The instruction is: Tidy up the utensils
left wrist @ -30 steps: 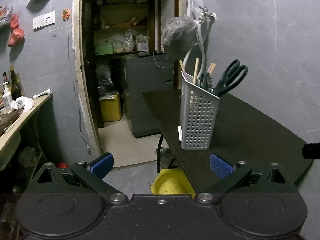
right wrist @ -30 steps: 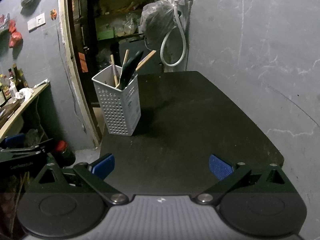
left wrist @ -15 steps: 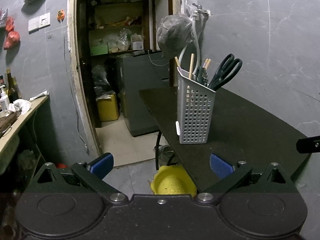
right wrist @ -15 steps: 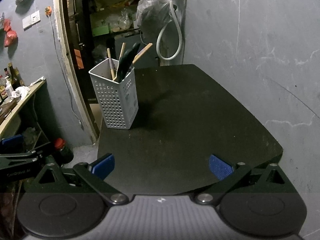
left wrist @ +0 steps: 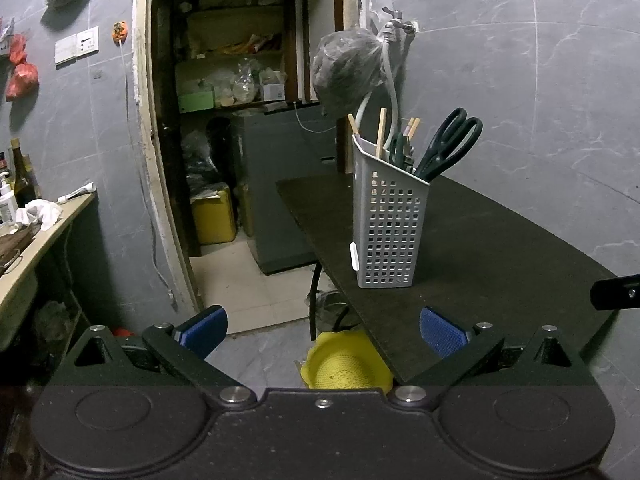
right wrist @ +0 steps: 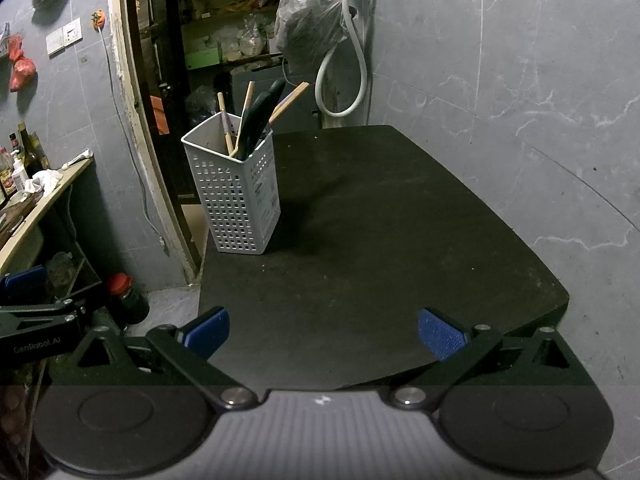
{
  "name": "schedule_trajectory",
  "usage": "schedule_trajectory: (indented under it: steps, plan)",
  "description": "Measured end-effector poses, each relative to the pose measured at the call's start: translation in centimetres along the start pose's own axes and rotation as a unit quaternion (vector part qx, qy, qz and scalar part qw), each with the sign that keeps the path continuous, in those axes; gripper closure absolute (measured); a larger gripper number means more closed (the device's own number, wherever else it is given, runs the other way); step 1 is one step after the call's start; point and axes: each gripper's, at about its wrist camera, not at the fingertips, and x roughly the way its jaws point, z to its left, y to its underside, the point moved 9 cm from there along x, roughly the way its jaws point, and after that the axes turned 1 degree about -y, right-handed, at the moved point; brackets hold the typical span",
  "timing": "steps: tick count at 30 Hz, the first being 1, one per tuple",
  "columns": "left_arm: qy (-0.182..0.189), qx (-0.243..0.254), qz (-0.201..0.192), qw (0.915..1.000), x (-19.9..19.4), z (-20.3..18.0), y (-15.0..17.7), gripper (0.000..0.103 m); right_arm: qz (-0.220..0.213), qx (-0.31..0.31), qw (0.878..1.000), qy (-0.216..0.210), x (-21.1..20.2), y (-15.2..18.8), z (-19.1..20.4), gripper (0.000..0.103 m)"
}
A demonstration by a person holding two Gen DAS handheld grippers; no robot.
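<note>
A white perforated utensil holder (left wrist: pixel 387 224) (right wrist: pixel 236 196) stands upright near the left edge of the black table (left wrist: pixel 500 240) (right wrist: pixel 380 220). Dark-handled scissors (left wrist: pixel 448 140) (right wrist: pixel 260 116) and wooden chopsticks (left wrist: pixel 382 132) (right wrist: pixel 290 102) stick out of its top. My left gripper (left wrist: pixel 322 330) is open and holds nothing; it hangs off the table's near left corner, well short of the holder. Over the table's near edge my right gripper (right wrist: pixel 322 330) is open too, with nothing between its blue pads. The left gripper (right wrist: pixel 24 304) shows at the left edge of the right wrist view.
A yellow basin (left wrist: pixel 346 364) sits on the floor below the table corner. An open doorway with shelves (left wrist: pixel 232 80) lies behind, a counter with bottles (left wrist: pixel 36 216) to the left. A dark bag (right wrist: pixel 308 28) and hose (right wrist: pixel 340 80) hang on the wall behind the table. A red-capped bottle (right wrist: pixel 124 296) stands on the floor.
Both grippers have drawn back from the holder, which now looks a little farther away. Both stay open and the holder has not moved.
</note>
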Motion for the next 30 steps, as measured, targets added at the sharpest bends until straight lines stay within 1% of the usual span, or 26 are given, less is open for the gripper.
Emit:
schedule_trajectory:
  steps: [17,30]
  plan:
    - [0.002,-0.001,0.001,1.0000,0.01,-0.15,0.02,0.001,0.000,0.001,1.000,0.002,0.01,0.11,-0.04,0.000]
    - [0.004,-0.003,0.000,1.0000,0.20,-0.14,0.08,0.001,0.000,-0.001,1.000,0.011,0.01,0.20,0.62,0.000]
